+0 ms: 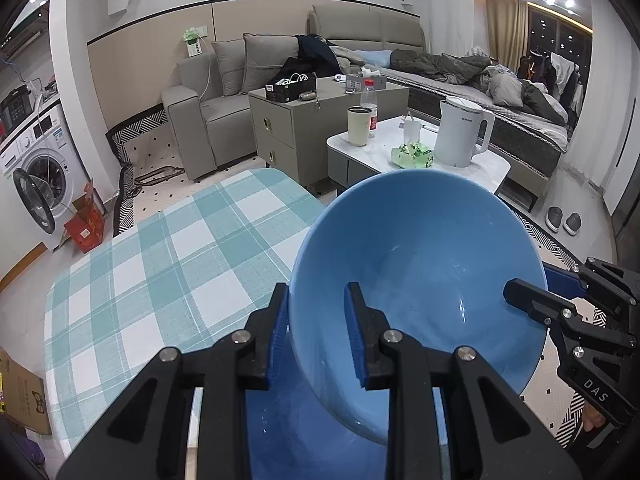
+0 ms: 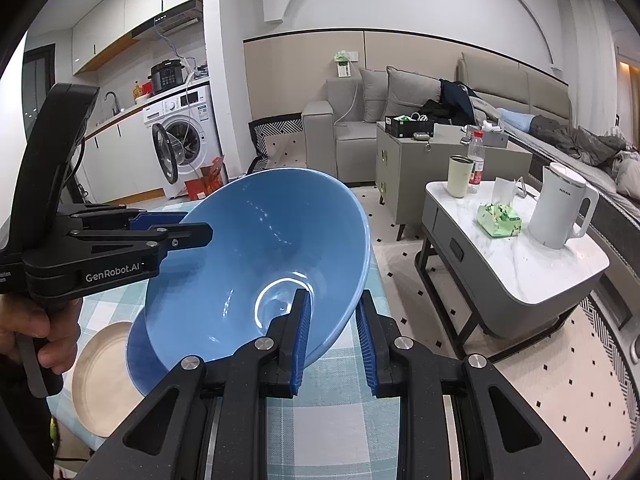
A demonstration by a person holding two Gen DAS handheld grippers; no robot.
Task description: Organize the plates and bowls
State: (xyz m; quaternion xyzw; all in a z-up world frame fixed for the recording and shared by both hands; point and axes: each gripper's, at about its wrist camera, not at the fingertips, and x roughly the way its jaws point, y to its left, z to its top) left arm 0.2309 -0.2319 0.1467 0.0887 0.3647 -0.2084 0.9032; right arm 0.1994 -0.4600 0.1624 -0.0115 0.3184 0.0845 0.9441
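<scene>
Checked teal-and-white cloth surface (image 1: 168,248): glossy blue ceramic bowl (image 1: 416,280) tilted, rim pinched between nearly closed jaws of left gripper (image 1: 318,334) and right gripper (image 2: 334,336); level both together.

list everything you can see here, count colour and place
glossy blue bowl: 1, blue, tilted, held above table by both grippers
blue plate: 1, darker blue, under the bowl
round beige plate: 1, cream, on table beside blue plate
checked tablecloth: 1, teal and white, covering table
white electric kettle: 1, on marble side table
left gripper: black, blue pads, clamped on bowl rim
right gripper: black, blue pads, clamped on opposite rim
</scene>
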